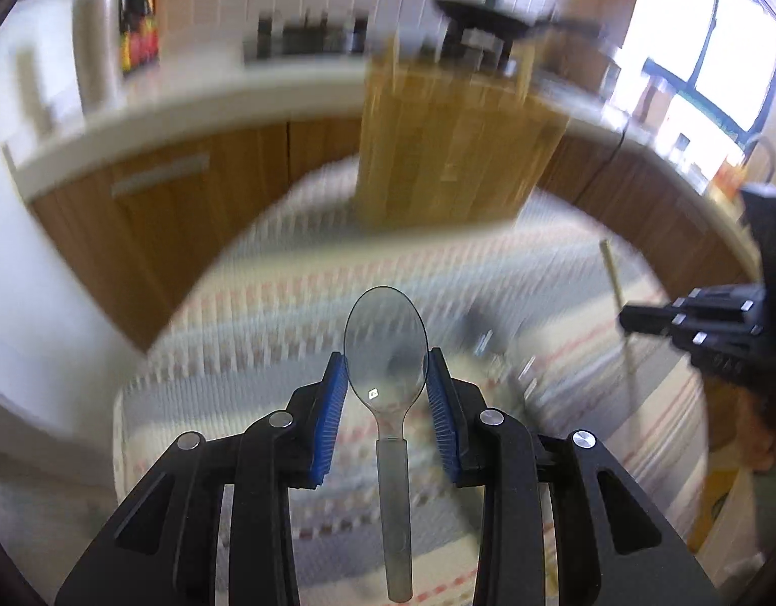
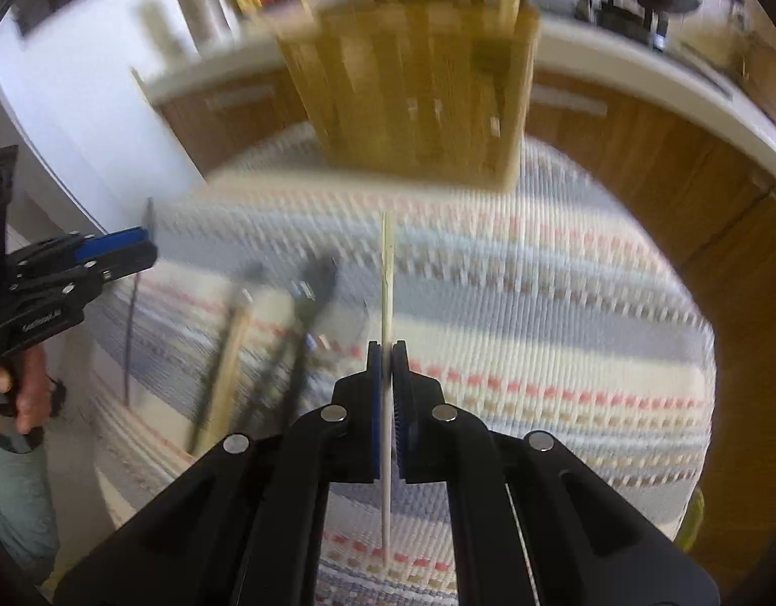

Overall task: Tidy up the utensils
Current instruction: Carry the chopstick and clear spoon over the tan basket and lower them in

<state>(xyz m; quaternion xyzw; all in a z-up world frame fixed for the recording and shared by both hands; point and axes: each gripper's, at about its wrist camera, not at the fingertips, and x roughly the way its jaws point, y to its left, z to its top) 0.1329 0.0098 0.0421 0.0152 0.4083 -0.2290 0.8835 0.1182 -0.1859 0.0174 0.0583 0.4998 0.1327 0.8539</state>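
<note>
My left gripper pinches a clear plastic spoon by the bowl's edges, handle trailing back toward the camera, lifted above the striped woven cloth. My right gripper is pressed together on a thin pale chopstick, which runs straight ahead out of the pads.

Background heavily blurred. Ahead of both tools stands a wooden utensil holder at the cloth's far edge, with one pale stick upright at its right corner. On the cloth, left of the chopstick, lie more utensils: dark handles and one wooden one; types unclear.

From the right camera, the left gripper shows at the frame's left edge with a hand on its grip. Wood-fronted cabinets and a white counter lie beyond.
</note>
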